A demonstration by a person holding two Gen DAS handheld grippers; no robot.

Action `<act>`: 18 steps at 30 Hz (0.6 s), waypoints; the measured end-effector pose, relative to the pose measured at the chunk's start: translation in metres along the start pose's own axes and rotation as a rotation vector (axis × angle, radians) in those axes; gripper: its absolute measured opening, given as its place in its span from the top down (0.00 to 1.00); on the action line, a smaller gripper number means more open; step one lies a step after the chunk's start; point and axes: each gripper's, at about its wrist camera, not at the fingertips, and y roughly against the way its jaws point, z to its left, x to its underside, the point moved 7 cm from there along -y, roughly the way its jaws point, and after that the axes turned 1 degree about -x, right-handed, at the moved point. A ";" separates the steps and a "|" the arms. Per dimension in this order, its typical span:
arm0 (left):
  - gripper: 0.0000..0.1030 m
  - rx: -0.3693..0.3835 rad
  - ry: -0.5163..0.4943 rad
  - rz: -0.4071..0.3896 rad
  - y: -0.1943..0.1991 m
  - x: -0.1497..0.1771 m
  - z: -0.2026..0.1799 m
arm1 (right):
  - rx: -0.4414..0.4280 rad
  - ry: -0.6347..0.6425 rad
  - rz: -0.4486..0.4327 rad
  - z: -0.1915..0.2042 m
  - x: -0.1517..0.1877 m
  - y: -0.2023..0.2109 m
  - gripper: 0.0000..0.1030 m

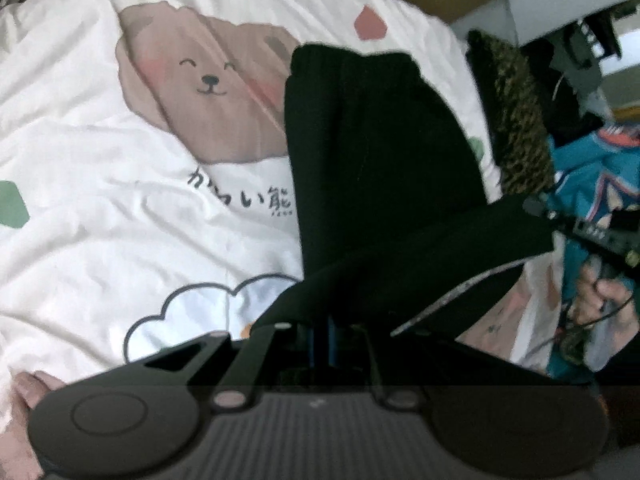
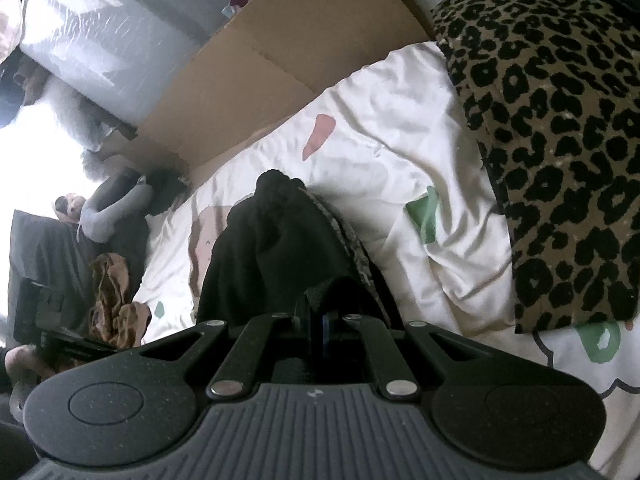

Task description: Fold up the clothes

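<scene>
A black garment (image 1: 372, 152) lies lengthwise on a white bedcover (image 1: 100, 200) printed with a bear. Its near end is lifted off the bed. My left gripper (image 1: 322, 332) is shut on the near edge of the black garment. My right gripper (image 2: 316, 328) is shut on another part of the same edge (image 2: 276, 248); it shows at the right of the left wrist view (image 1: 588, 232), level with the left one. The lifted cloth is stretched between the two grippers and hides their fingertips.
A leopard-print pillow (image 2: 560, 140) lies on the bed to the right of the garment. A cardboard sheet (image 2: 248, 80) stands behind the bed. A brown garment (image 2: 116, 304) and dark clothes lie at the bed's left. A teal garment (image 1: 592, 184) hangs at the right.
</scene>
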 end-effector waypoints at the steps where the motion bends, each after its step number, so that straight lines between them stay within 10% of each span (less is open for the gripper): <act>1: 0.94 0.007 -0.004 -0.019 -0.001 0.000 0.001 | 0.005 -0.011 0.001 -0.003 0.001 0.000 0.97; 9: 0.92 0.017 -0.011 -0.139 -0.017 -0.003 0.011 | 0.054 -0.038 -0.003 -0.014 0.004 -0.010 0.93; 14: 0.78 0.061 0.051 -0.148 -0.022 -0.001 0.021 | 0.036 -0.048 -0.018 -0.015 0.007 -0.011 0.60; 18: 0.63 0.085 0.080 -0.131 -0.029 0.003 0.025 | 0.042 -0.034 -0.013 -0.015 0.014 -0.010 0.56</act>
